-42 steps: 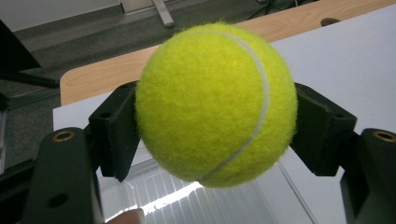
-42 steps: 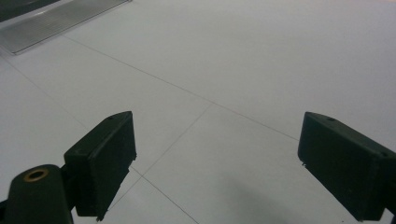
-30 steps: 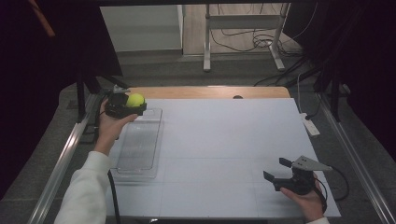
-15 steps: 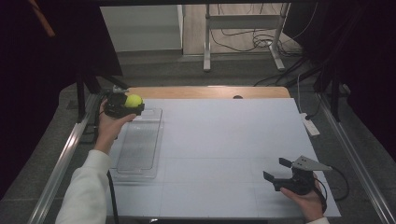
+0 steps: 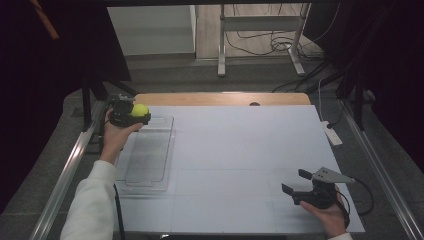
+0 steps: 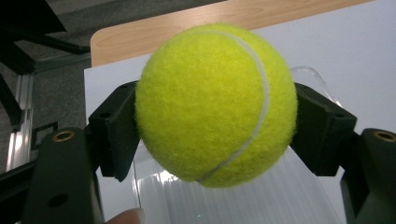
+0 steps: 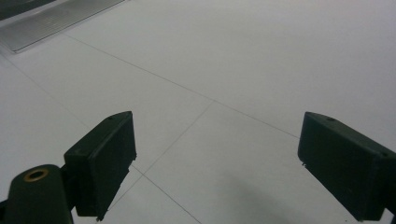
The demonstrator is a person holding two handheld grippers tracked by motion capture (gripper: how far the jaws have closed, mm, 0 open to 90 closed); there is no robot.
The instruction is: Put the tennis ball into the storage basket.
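My left gripper (image 5: 136, 114) clamps a yellow tennis ball (image 6: 215, 103) between both jaws, held above the far end of the clear plastic tray (image 5: 148, 160) at the table's (image 5: 240, 150) left edge. My right gripper (image 5: 298, 183) rests near the right corner, jaws spread wide with nothing between them.

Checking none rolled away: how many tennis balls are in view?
1. The ball is clamped in the left gripper above the far end of the clear tray; none elsewhere on the table.
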